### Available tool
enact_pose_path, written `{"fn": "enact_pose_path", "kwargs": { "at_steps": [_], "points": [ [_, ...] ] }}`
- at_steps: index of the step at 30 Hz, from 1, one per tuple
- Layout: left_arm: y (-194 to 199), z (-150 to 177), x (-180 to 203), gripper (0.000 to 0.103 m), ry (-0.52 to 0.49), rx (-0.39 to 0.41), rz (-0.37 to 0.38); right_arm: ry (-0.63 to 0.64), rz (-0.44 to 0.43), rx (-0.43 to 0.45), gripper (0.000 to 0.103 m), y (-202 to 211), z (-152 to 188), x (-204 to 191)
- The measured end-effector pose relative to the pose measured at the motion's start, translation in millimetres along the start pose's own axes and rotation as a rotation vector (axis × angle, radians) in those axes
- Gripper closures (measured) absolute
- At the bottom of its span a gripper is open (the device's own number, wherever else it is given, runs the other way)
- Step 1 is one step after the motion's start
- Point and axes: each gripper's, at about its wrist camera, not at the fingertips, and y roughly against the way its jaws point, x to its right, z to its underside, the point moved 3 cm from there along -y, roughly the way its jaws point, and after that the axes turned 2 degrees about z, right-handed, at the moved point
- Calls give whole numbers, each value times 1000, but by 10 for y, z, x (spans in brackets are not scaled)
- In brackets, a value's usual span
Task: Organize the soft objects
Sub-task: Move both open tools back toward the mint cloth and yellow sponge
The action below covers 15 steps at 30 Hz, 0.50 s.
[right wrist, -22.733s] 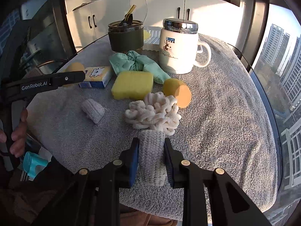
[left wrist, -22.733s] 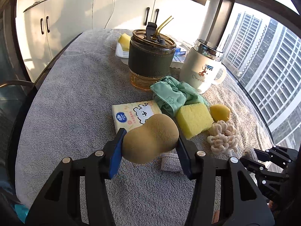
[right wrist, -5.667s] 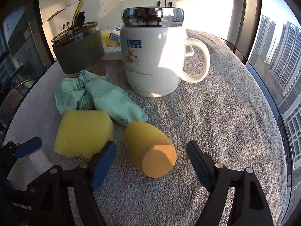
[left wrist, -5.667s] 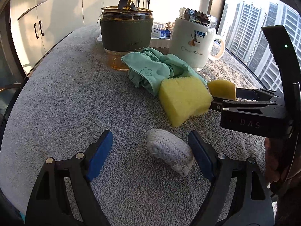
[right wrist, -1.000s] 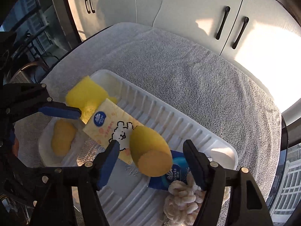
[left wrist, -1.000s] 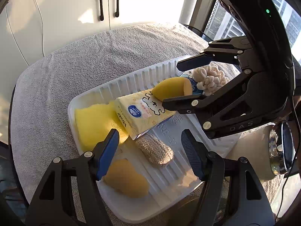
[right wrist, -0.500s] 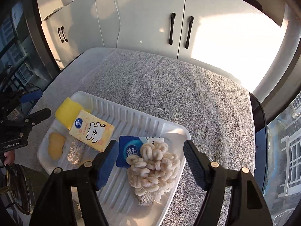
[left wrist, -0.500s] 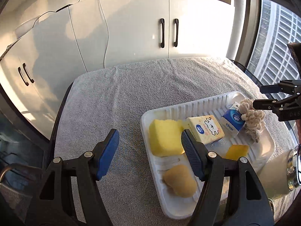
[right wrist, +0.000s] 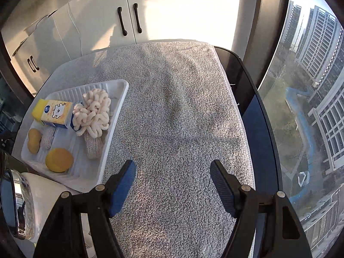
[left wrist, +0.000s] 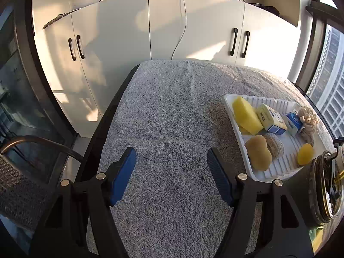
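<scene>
Left wrist view: the left gripper (left wrist: 172, 175) hangs released and empty over the grey towel-covered table (left wrist: 167, 116). The soft objects lie in the white ribbed plastic tray (left wrist: 228, 99); a careless sweep could clip the dark lidded tumbler (left wrist: 322, 185), cut off at the edge.

Right wrist view: the right gripper (right wrist: 173, 183) is likewise released and empty. The white mug (right wrist: 40, 195) touches the tray's near corner, mostly cropped; a nudge could shift both.

The tumbler (left wrist: 322, 187) is chopped off by the right edge in the left wrist view, so its straw barely shows. The mug (right wrist: 25, 206) only pokes in at the right wrist view's lower left corner. The blue pack (right wrist: 73, 126) is mostly buried under the noodly thing (right wrist: 92, 109). The yellow sponge (right wrist: 37, 107) hides behind the tissue pack (right wrist: 57, 112).
</scene>
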Motion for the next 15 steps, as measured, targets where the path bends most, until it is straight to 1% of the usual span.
{"fn": "enact_pose_path", "kwargs": {
  "at_steps": [4, 8, 9, 12, 15],
  "points": [
    [160, 321, -87, 36, 10, -2, 12, -44, 2, 0, 29, 83, 362, 176],
    [303, 646, -94, 36, 6, -19, 11, -93, -1, 0, 29, 174, 707, 281],
    [344, 729, -88, 36, 3, -22, 20, -107, -1, 2, 29, 208, 792, 295],
    [479, 958, 3, 36, -20, -33, 46, -143, -21, 8, 29, 335, 1040, 296],
    [626, 1155, 152, 36, -44, -39, 83, -155, -18, 30, 29, 507, 1283, 209]
  ]
}}
